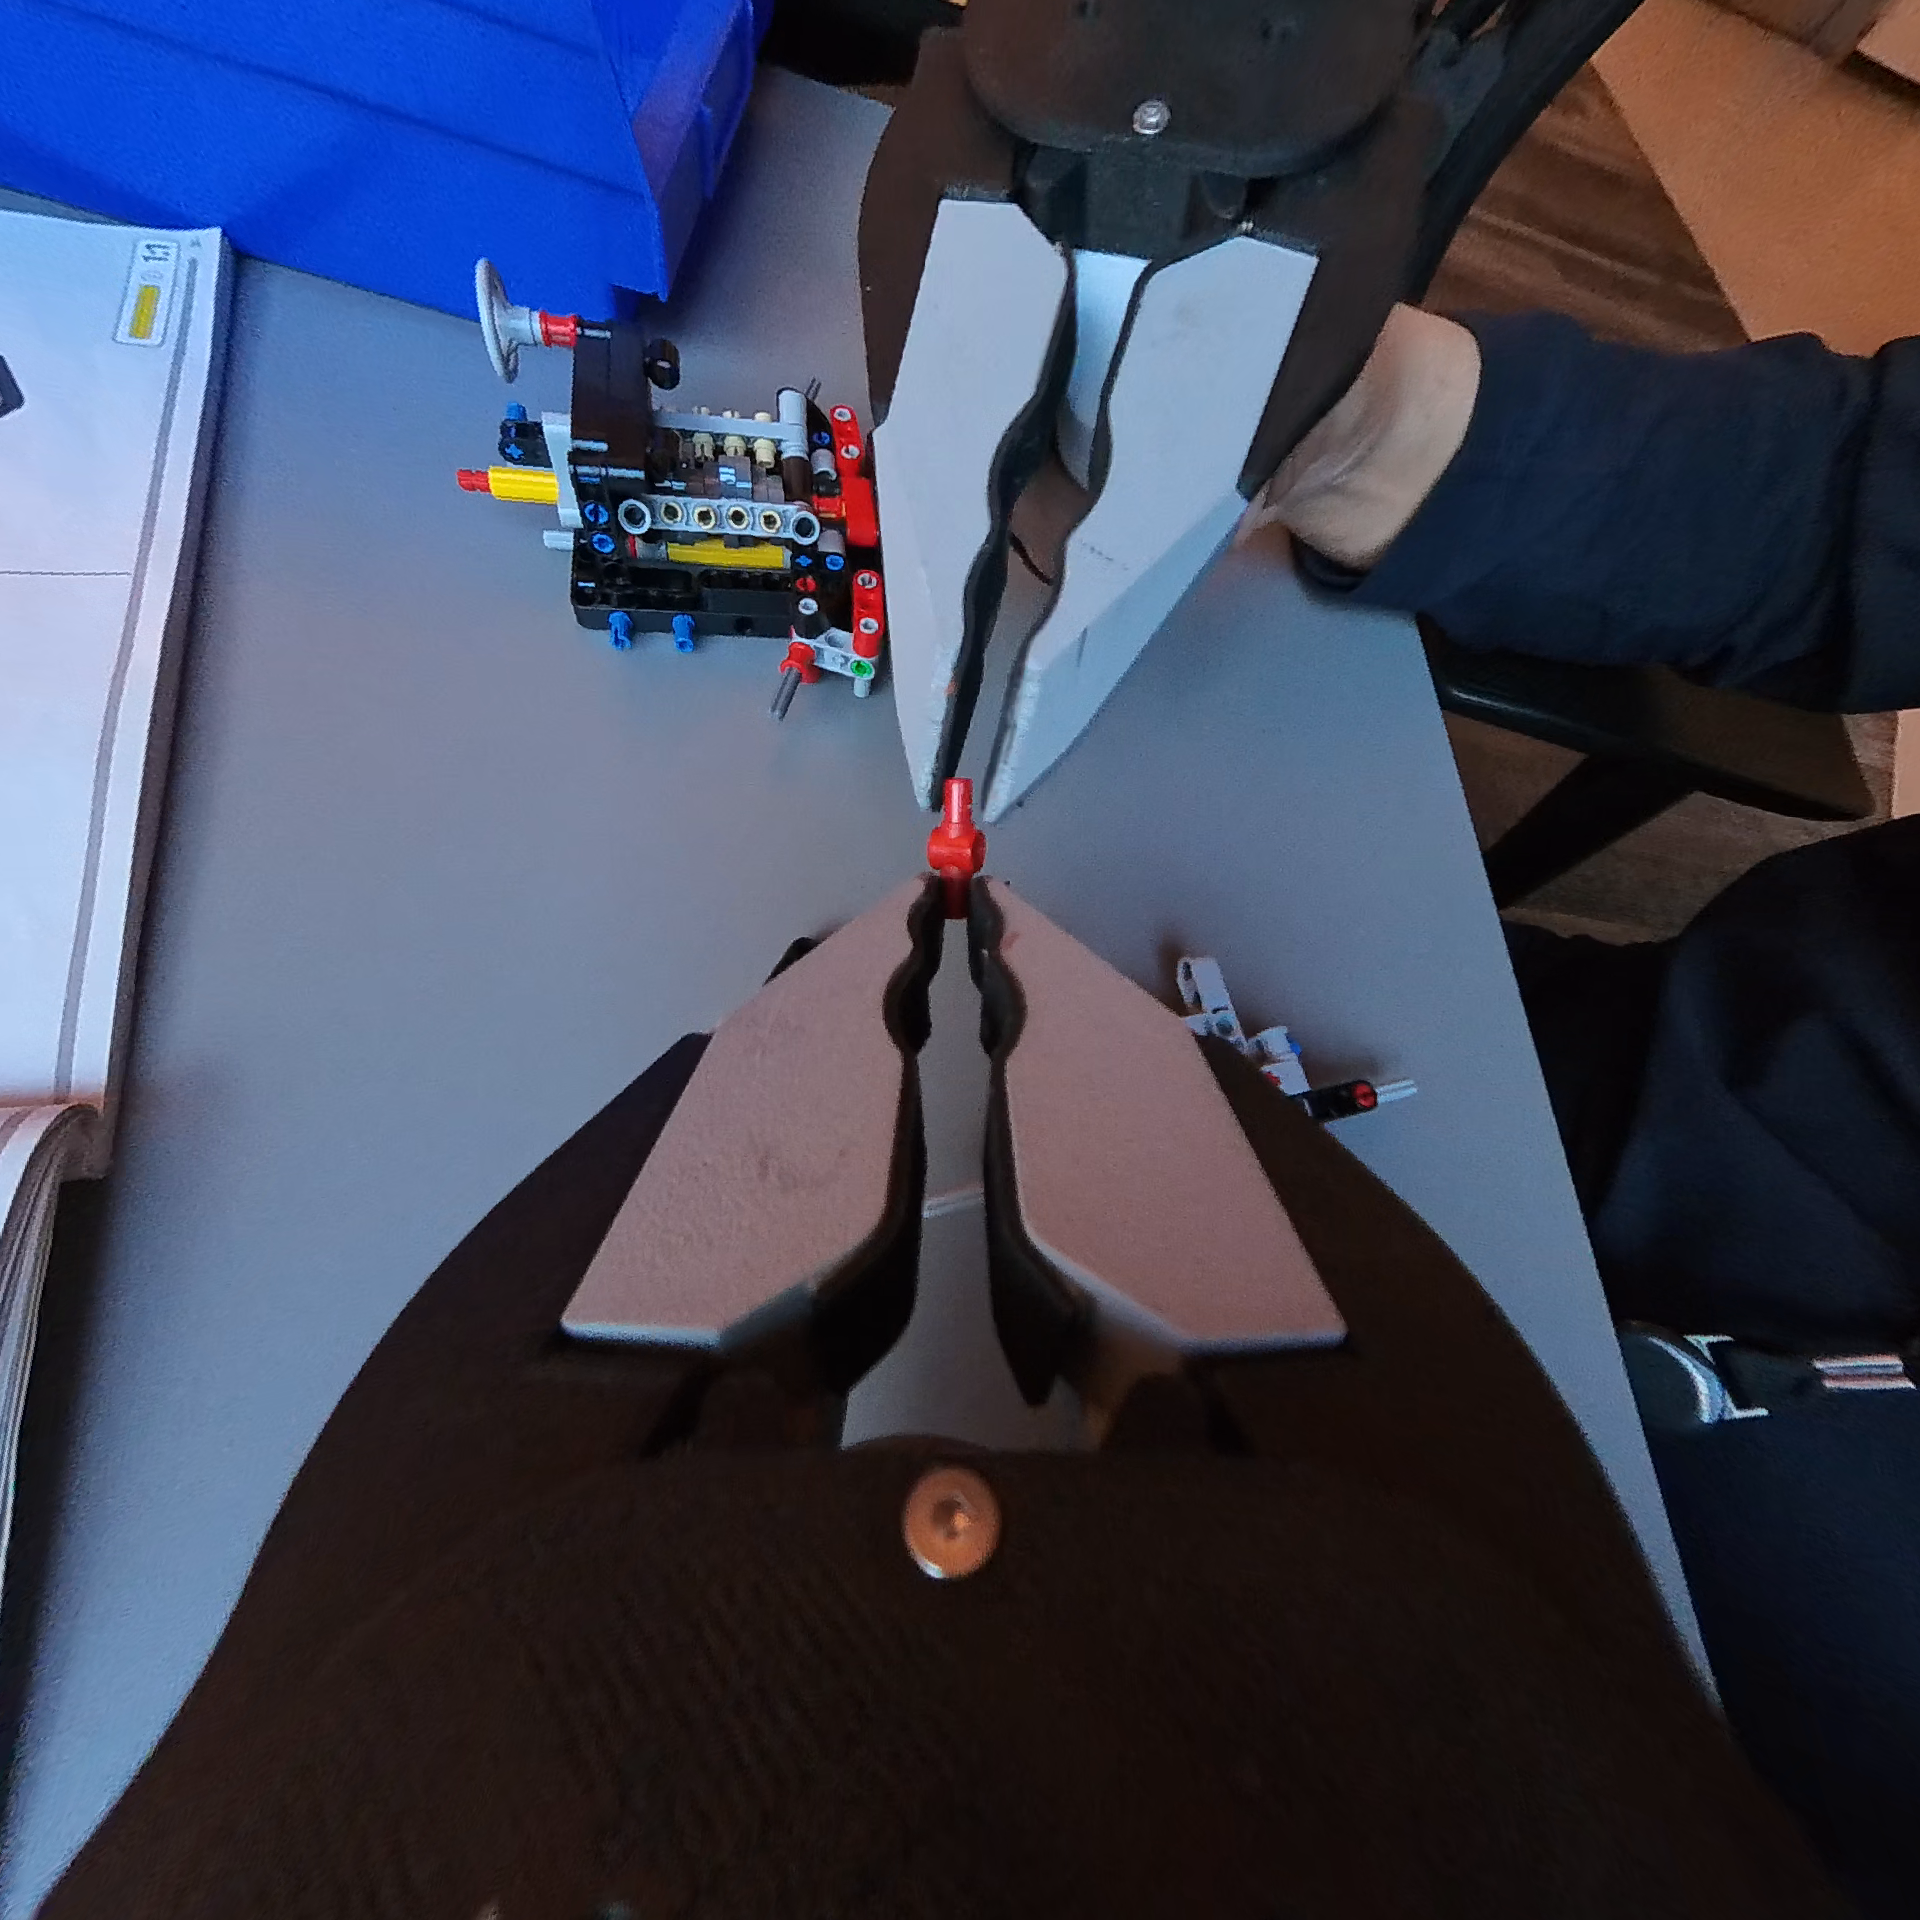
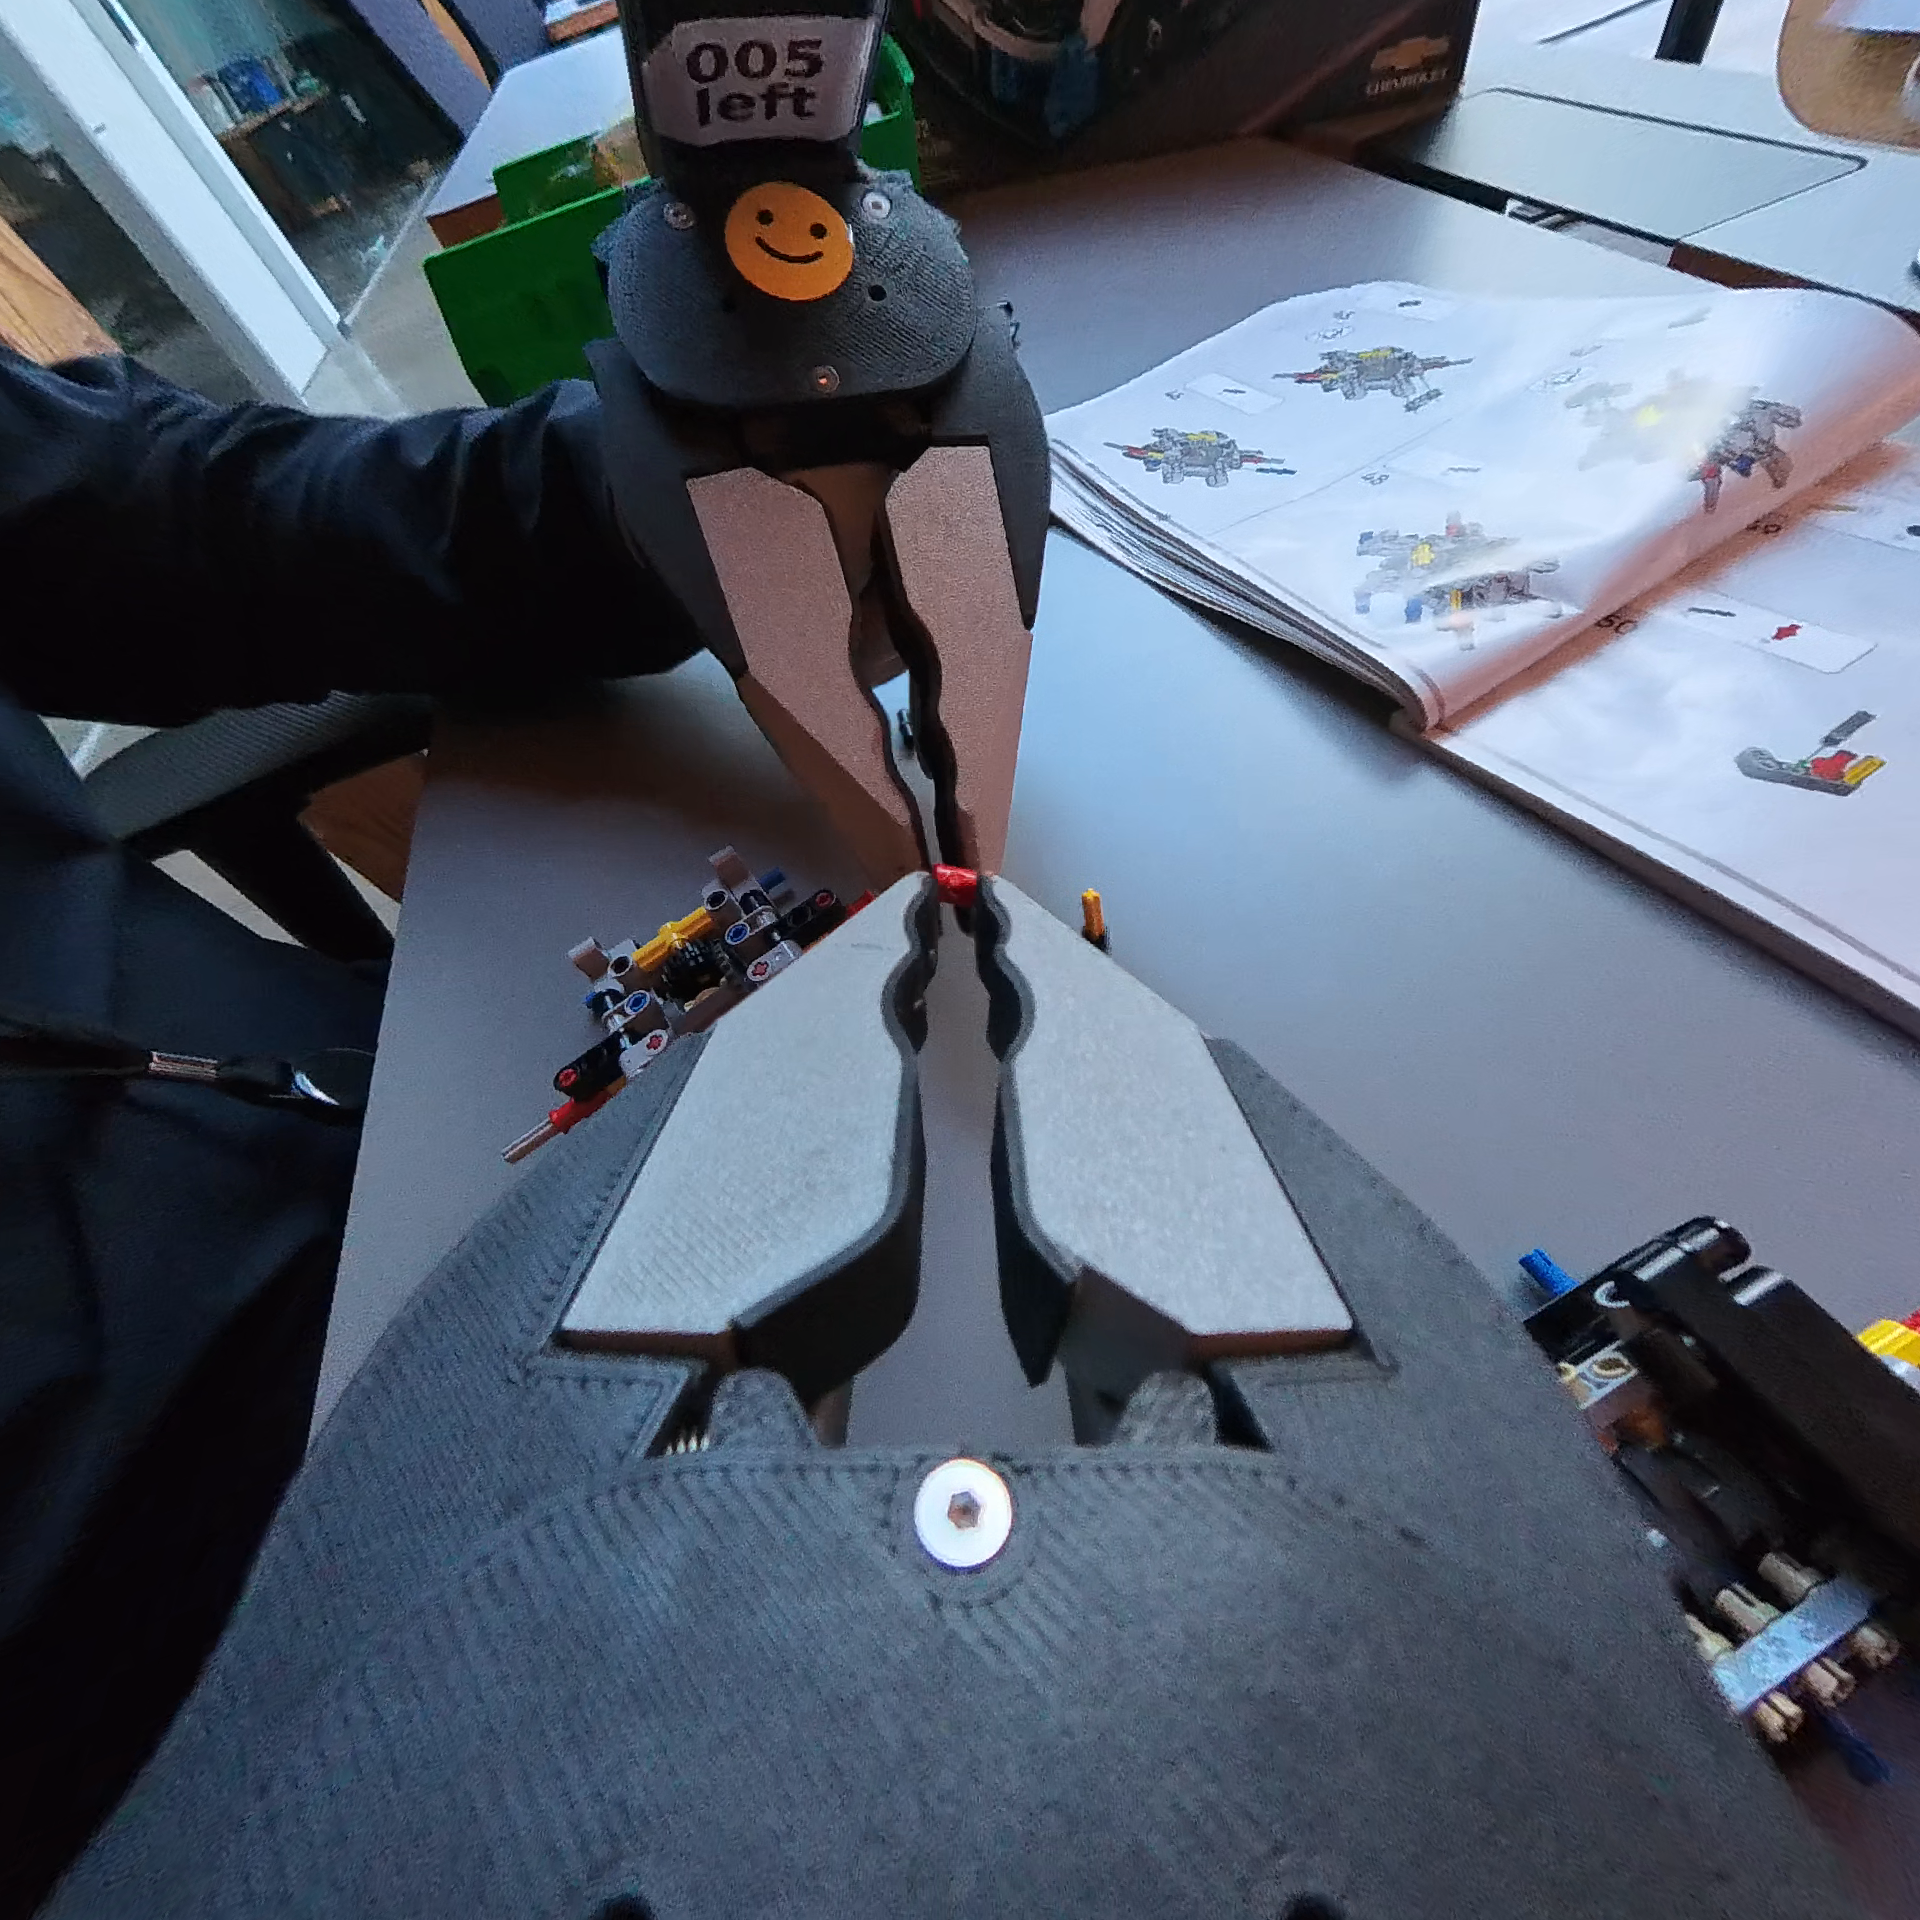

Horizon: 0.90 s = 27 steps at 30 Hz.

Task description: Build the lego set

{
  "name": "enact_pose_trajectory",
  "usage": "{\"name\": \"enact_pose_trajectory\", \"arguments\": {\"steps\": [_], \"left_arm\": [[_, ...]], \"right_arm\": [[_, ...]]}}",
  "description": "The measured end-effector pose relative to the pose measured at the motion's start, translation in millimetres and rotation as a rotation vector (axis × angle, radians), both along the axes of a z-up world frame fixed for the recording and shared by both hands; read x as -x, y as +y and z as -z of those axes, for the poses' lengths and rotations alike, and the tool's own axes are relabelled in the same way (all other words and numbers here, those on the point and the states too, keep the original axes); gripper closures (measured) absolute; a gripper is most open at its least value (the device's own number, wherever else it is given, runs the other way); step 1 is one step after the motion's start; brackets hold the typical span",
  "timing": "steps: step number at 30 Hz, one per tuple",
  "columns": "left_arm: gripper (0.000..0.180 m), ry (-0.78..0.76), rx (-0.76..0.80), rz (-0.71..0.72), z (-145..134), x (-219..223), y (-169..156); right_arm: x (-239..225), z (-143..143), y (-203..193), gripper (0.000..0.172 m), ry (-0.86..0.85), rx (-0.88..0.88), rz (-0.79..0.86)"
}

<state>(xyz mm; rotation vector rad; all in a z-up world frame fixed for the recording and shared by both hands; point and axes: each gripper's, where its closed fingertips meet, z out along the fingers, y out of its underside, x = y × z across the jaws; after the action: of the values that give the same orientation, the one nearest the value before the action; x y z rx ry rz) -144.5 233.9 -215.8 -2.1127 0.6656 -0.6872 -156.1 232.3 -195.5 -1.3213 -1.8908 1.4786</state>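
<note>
A small red connector piece (image 1: 956, 847) hangs above the grey table (image 1: 416, 935), caught between the two grippers tip to tip. My left gripper (image 1: 956, 891) is shut on its near end. My right gripper (image 1: 961, 810) comes from the far side, and its fingertips close around the piece's thin pin. In the right wrist view the red piece (image 2: 956, 883) sits between my right gripper's (image 2: 956, 898) pads. The left gripper (image 2: 951, 862) meets it from above.
A larger black, grey and red brick assembly (image 1: 717, 520) stands in front of a blue bin (image 1: 364, 114). A small loose assembly (image 2: 686, 977) lies near the table edge. An open instruction booklet (image 2: 1507, 520) and an orange pin (image 2: 1091, 912) lie nearby. A sleeved arm (image 1: 1662, 499) holds the right gripper.
</note>
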Motion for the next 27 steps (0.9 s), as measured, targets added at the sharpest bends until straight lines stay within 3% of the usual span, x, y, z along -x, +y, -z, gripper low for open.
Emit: {"name": "enact_pose_trajectory", "arguments": {"steps": [10,11,13,14,22,25,27], "left_arm": [[0.178,0.031,-0.012,-0.008,2.8,2.5,-0.1],[0.175,0.058,-0.002,-0.019,4.4,8.1,0.5],[0.145,0.174,-0.002,-0.077,10.0,35.4,5.4],[0.143,0.234,0.008,-0.086,15.4,49.5,5.3],[0.152,0.233,0.105,0.053,49.0,45.0,9.5],[0.172,0.234,0.071,0.093,50.3,38.4,13.5],[0.175,0.231,0.046,0.120,50.9,34.6,12.9]], "right_arm": [[2.6,2.8,-1.1,0.171,-0.033,0.044,0.000],[4.3,6.1,2.2,0.171,-0.047,0.031,0.023],[6.7,13.8,11.2,0.171,-0.081,-0.015,0.076],[6.9,17.1,13.0,0.171,-0.097,-0.037,0.087],[18.9,39.6,12.3,0.171,-0.179,-0.253,0.105],[23.0,43.9,14.2,0.172,-0.216,-0.303,0.088],[24.4,45.6,15.4,0.171,-0.239,-0.342,0.075]]}}
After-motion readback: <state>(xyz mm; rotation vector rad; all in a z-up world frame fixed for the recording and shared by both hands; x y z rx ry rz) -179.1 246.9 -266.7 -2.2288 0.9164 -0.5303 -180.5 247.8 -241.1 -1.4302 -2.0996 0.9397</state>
